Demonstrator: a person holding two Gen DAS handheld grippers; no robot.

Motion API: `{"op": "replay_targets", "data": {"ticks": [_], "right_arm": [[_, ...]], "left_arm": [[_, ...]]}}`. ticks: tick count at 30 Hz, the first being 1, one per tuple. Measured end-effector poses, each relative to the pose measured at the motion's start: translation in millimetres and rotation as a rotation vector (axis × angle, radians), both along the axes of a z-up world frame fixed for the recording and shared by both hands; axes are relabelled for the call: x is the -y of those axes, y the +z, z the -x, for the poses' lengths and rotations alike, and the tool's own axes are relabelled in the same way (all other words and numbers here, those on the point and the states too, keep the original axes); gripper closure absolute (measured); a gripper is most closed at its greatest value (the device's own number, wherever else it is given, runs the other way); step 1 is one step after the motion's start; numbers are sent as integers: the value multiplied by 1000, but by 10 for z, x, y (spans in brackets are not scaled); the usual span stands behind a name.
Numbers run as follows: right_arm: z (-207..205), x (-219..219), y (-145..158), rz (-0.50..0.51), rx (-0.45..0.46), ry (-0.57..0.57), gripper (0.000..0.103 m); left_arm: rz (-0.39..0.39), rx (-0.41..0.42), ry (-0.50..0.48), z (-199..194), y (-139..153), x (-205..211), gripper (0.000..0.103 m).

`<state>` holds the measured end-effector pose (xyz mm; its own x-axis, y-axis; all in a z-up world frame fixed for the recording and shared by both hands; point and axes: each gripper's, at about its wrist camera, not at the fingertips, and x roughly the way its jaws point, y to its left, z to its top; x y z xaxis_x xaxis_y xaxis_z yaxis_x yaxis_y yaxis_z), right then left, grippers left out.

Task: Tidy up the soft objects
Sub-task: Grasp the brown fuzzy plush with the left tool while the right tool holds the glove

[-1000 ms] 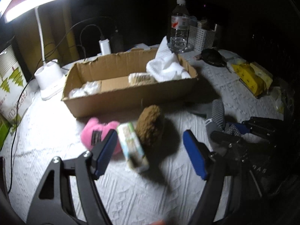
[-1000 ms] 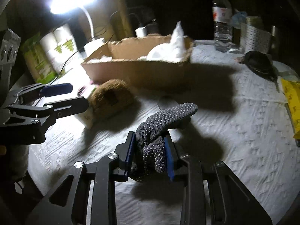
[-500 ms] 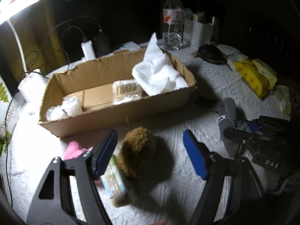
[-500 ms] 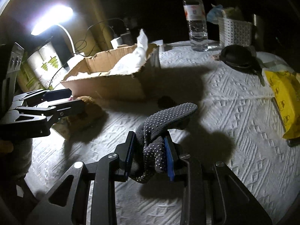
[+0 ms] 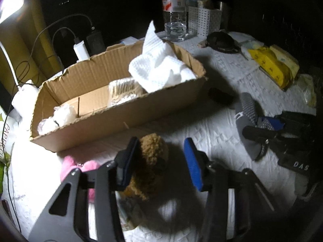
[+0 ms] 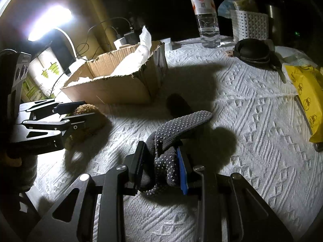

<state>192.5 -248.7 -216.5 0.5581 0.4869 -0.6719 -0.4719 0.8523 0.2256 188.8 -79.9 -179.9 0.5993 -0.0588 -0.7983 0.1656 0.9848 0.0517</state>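
White cloth (image 5: 222,76); brown plush (image 5: 153,157) between closing left tool (image 5: 161,165) pads.

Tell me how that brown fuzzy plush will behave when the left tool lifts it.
The brown plush toy looks soft and shaggy, so it will probably squash between the left tool pads rather than resist. Its fuzzy pile should grip, not slip. It likely weighs little, though the part beyond the pads may sag.
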Motion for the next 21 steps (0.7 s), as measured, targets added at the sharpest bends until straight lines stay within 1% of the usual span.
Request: {"op": "replay_targets", "data": {"ticks": [3, 4, 5, 7, 8, 9, 10, 15, 21], "right_arm": [[28, -7, 8, 8, 6, -7, 72], [39, -5, 12, 9, 7, -9, 72], [59, -7, 17, 9, 7, -11, 72], [84, -15, 24, 11, 7, -13, 72], [108, -19, 29, 13, 9, -13, 72], [122, -22, 35, 15, 10, -13, 72], [132, -24, 44, 15, 11, -13, 72], [198, -40, 131, 26, 33, -13, 72], [300, -119, 289, 38, 75, -2, 72]], "left_arm": [[-30, -2, -9, 26, -18, 22, 56], [-31, 2, -16, 41, -15, 26, 57], [-35, 7, -23, 57, -11, 31, 60], [-44, 18, -30, 84, -1, 34, 71], [-39, 21, -35, 98, 5, 26, 73], [-37, 25, -33, 107, 13, 17, 81], [-30, 33, -25, 118, 32, -1, 83], [-4, 37, -14, 161, 71, -64, 85], [40, 69, -8, 239, 214, -165, 86]]}}
